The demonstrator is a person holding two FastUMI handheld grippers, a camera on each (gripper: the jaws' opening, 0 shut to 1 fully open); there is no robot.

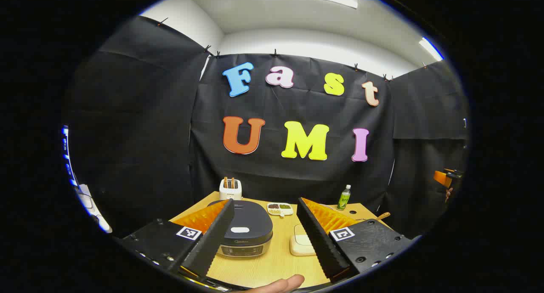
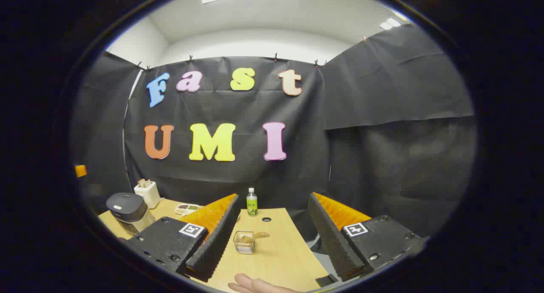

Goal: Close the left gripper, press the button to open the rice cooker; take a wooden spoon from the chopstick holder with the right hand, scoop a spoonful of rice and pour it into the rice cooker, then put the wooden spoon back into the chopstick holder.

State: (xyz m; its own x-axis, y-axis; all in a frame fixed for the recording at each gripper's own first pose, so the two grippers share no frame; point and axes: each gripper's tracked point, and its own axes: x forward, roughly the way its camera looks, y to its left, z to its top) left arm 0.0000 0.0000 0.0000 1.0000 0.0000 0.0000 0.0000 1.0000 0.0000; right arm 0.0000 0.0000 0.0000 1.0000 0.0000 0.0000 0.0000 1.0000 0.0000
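Note:
The dark rice cooker (image 1: 244, 231) sits on the wooden table (image 1: 276, 263) with its lid down and a white button (image 1: 240, 229) on top. My left gripper (image 1: 265, 206) hovers open just in front of it, nothing between its fingers. A white square dish (image 1: 301, 244) lies right of the cooker. In the right gripper view a clear chopstick holder (image 2: 244, 242) stands on the table with a wooden spoon (image 2: 260, 234) leaning out of it. My right gripper (image 2: 274, 199) is open above and short of the holder. The cooker (image 2: 127, 210) sits far left there.
A white toaster (image 1: 230, 189), a small divided dish of beans (image 1: 280, 208) and a green bottle (image 1: 344, 197) stand along the table's back. The table's right edge (image 2: 310, 254) drops off beside my right gripper. A fingertip (image 2: 255, 286) shows at the bottom.

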